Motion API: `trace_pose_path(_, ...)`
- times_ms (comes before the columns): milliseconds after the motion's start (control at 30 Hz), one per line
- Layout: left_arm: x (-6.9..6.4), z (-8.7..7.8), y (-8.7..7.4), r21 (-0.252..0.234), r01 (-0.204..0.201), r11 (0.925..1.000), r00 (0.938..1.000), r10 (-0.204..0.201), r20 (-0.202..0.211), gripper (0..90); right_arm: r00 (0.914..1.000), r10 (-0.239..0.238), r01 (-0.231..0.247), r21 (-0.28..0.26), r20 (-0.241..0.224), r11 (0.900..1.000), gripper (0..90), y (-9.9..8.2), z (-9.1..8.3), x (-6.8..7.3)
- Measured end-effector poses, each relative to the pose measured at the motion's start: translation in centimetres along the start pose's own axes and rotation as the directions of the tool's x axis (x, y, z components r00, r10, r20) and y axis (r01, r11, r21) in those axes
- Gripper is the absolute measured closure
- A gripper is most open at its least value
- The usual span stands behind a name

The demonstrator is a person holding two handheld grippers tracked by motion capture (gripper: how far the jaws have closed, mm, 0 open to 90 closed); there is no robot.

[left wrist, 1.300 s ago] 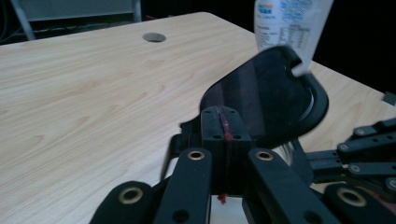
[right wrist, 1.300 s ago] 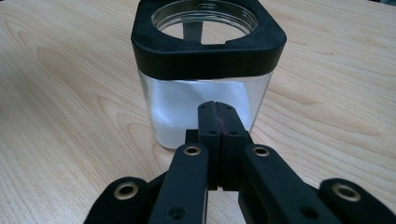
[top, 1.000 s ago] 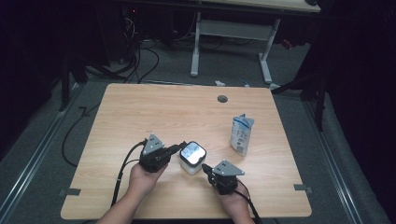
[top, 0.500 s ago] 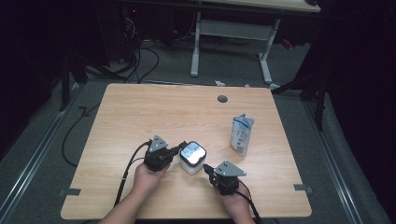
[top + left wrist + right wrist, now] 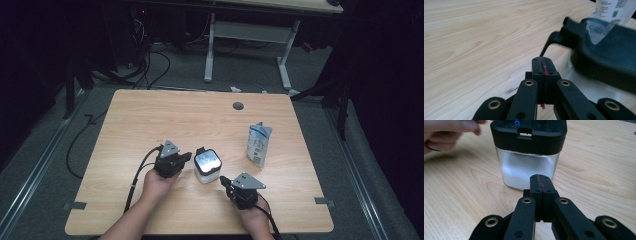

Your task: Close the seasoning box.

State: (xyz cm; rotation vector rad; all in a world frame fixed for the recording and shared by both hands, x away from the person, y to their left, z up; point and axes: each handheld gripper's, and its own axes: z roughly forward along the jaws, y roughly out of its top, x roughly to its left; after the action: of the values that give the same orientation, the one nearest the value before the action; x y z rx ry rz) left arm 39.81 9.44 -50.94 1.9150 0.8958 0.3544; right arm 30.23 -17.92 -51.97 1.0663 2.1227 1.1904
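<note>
On the wooden table point(image 5: 150, 115) we see a white pouch point(image 5: 259, 144) standing right, a black-lidded clear container point(image 5: 207, 166) between our grippers; left gripper point(image 5: 184, 158) and right gripper point(image 5: 223, 181) jaws pressed together, empty.

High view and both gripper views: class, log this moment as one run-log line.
left gripper: jaws shut, empty, beside jar | right gripper: jaws shut, empty, facing jar | pouch: upright, apart | table
</note>
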Motion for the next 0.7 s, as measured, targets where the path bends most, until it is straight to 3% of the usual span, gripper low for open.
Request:
trace_pose_path(233, 2.5, -5.7, -2.2, -0.018, -0.005, 0.9998, 0.9974, 0.004, -0.072, 85.4, 0.9998, 0.004, -0.004, -0.003, 0.021, 1.0000, 90.0, 0.1, 0.0, -0.2)
trace_pose_path(300, 3.2, -7.3, -2.8, -0.016, -0.005, 0.9999, 0.9948, 0.004, -0.102, 81.2, 0.9995, 0.003, -0.003, -0.002, 0.032, 1.0000, 90.0, 0.2, 0.0, -0.5)
trace_pose_path(433, 4.7, -9.8, -4.3, -0.002, 0.035, 0.9994, 0.9889, -0.035, -0.145, 66.6, 0.9981, 0.000, 0.000, 0.000, 0.061, 1.0000, 90.0, 0.5, 0.3, -0.9)
trace_pose_path(567, 5.7, -11.3, -5.8, 0.020, 0.065, 0.9977, 0.9808, -0.060, -0.186, 59.6, 0.9965, -0.002, 0.001, 0.018, 0.083, 0.9998, 90.0, 0.9, 1.0, -1.5)
trace_pose_path(700, 6.2, -11.8, -7.5, 0.049, 0.058, 0.9971, 0.9736, -0.046, -0.223, 57.1, 0.9947, 0.000, -0.004, 0.039, 0.103, 0.9992, 90.0, 1.1, 1.7, -2.2)
